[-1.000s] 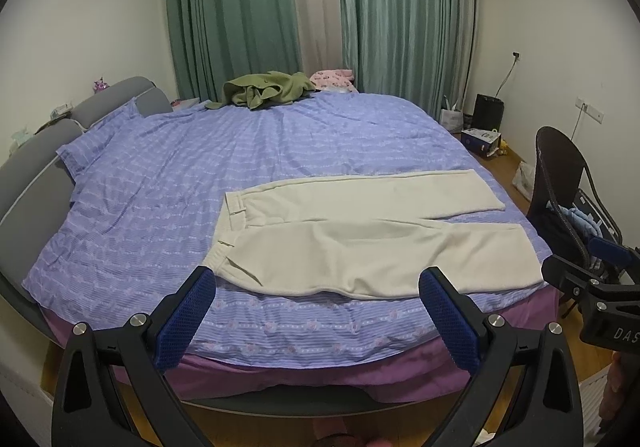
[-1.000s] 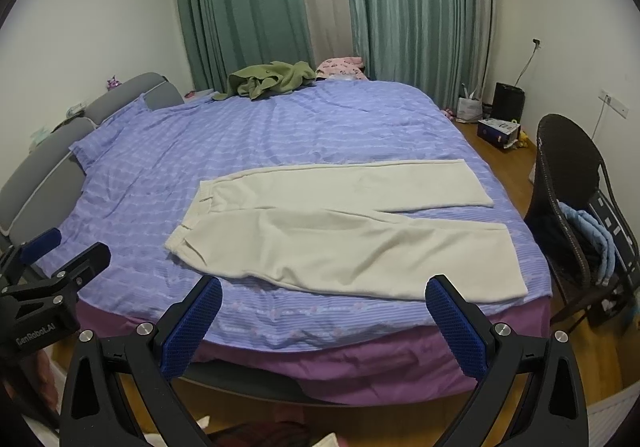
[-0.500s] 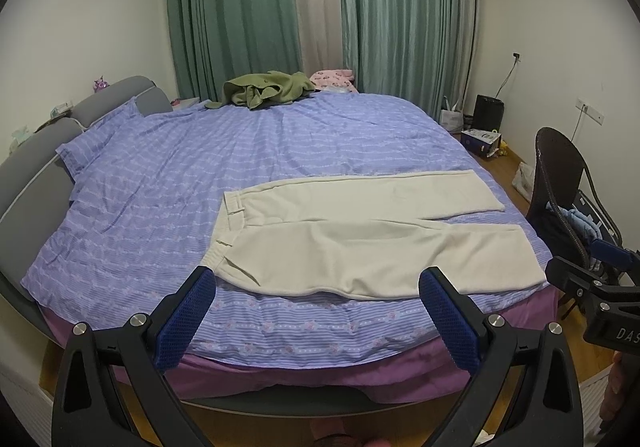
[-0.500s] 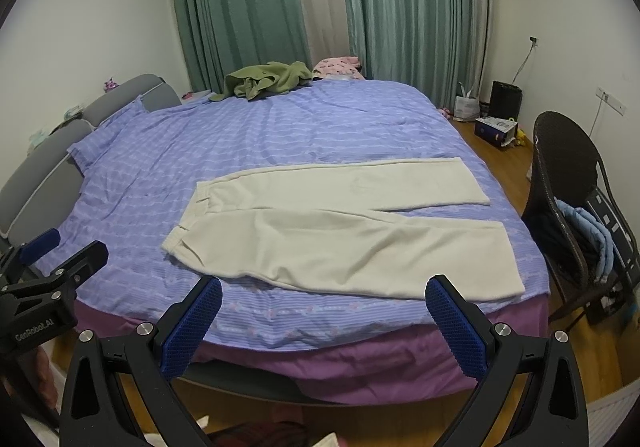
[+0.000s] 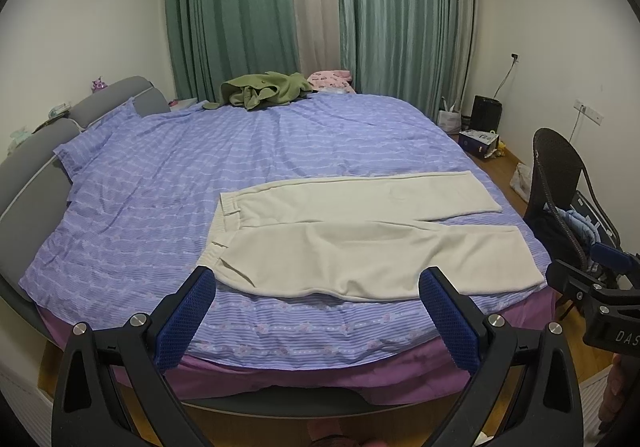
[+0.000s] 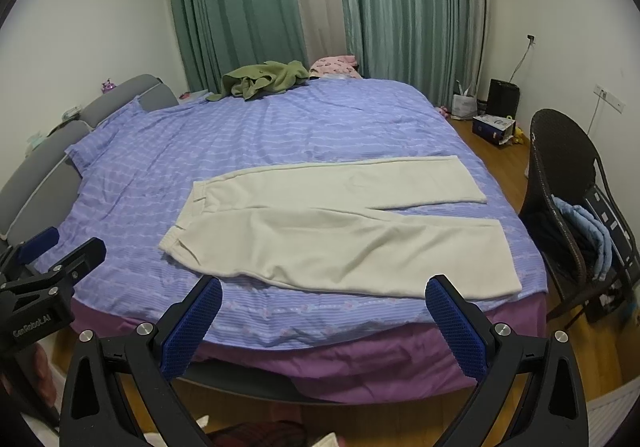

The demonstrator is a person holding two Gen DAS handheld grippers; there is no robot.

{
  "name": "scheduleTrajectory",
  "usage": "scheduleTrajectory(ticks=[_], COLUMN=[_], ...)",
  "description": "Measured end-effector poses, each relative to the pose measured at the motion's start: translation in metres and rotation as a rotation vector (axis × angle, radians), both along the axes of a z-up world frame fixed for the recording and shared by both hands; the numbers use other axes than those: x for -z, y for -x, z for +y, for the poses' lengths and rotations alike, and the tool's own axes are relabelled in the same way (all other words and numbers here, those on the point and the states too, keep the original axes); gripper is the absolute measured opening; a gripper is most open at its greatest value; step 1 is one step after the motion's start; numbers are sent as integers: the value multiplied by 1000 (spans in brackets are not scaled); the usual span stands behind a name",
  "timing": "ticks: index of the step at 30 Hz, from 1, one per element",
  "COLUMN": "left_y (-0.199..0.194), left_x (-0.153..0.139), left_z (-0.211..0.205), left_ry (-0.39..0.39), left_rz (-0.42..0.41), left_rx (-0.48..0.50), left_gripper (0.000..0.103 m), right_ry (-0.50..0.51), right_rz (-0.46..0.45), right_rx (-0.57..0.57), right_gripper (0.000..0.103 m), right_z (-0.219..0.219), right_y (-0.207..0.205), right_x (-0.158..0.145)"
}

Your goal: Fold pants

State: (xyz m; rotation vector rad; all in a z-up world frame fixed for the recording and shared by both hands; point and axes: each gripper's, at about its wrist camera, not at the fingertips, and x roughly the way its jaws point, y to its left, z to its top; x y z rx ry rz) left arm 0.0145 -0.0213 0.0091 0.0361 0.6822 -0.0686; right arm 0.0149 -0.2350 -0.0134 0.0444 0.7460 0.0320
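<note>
Cream pants (image 5: 360,235) lie flat on the purple striped bedspread (image 5: 160,183), waistband to the left, both legs stretching right and slightly apart. They also show in the right wrist view (image 6: 340,231). My left gripper (image 5: 320,311) is open and empty, held off the bed's near edge below the pants. My right gripper (image 6: 324,317) is open and empty, also short of the near edge. The right gripper shows at the right edge of the left wrist view (image 5: 596,287); the left gripper shows at the left edge of the right wrist view (image 6: 44,275).
A green garment (image 5: 264,91) and a pink one (image 5: 332,81) lie at the bed's far side by the green curtains (image 5: 224,15). A grey headboard (image 5: 36,155) is on the left. A dark wicker chair (image 6: 568,183) with clothes stands to the right, on the wooden floor (image 6: 500,151).
Both grippers have shifted slightly; the pants appear a little lower and nearer in the right wrist view. Nothing was grasped and the pants have not moved.
</note>
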Motion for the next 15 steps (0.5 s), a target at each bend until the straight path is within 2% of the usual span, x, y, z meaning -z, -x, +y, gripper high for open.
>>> scheduleTrajectory(ticks=[15], left_y=[0], left_x=[1], left_z=[-7], left_ry=[1], left_rz=[-1], left_rx=[-5], left_gripper=[103], right_ry=[-3], right_rz=[6], right_rx=[5], right_gripper=[103], right_z=[-4], right_y=[2], right_x=[0])
